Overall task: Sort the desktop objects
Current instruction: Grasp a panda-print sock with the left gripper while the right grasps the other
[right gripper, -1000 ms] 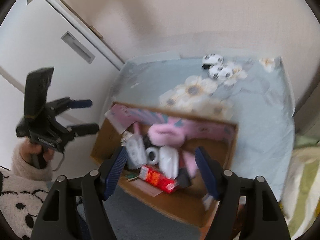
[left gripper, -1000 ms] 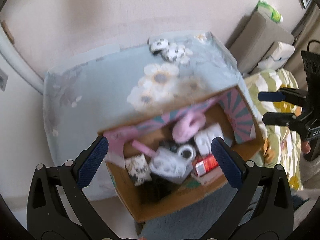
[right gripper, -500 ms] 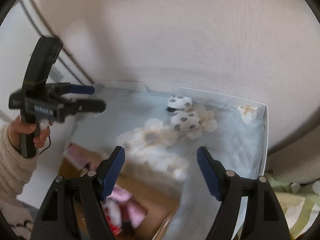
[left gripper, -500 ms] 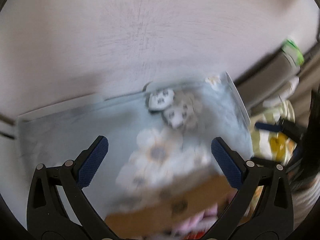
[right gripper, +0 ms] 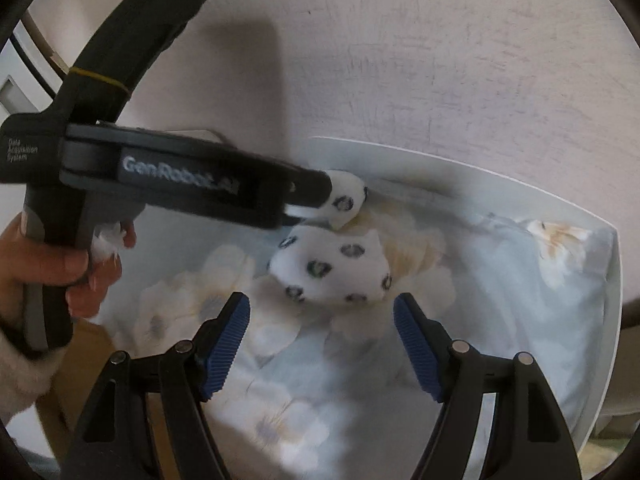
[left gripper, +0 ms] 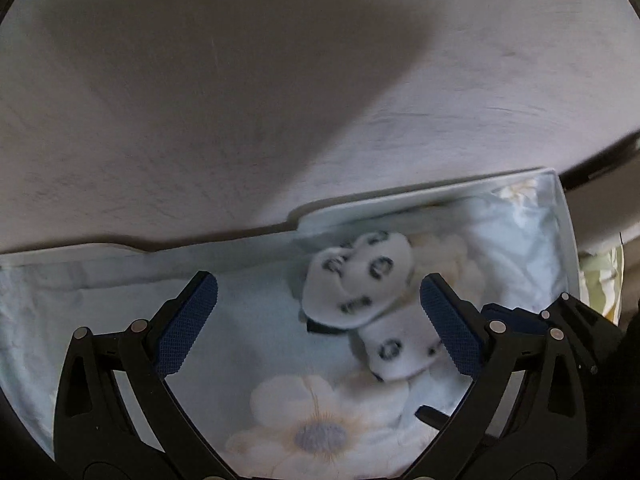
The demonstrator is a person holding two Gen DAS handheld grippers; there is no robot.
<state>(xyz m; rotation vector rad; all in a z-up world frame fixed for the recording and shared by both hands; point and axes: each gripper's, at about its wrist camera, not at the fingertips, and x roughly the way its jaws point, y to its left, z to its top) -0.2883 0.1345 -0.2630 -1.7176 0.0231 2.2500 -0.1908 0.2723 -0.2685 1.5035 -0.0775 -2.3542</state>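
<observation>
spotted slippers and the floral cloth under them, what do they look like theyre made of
Spotted slippers: seemingly soft plush or fleece, matte white with dark ring spots; their rounded, puffy outlines and fuzzy edges suggest it, though the picture is blurred.
Floral cloth: apparently thin woven fabric, matte pale blue with printed cream flowers; it wrinkles and folds near the tabletop's edge.

Two spotted plush pieces (right gripper: 332,270) touching on your tablecloth (right gripper: 520,300), near the wall (right gripper: 440,60) behind, cardboard box (right gripper: 86,344) lower left.

far spotted plush (right gripper: 346,200): half-hidden by left gripper (right gripper: 308,196) | cardboard box (right gripper: 86,344): cropped, blurred
</observation>
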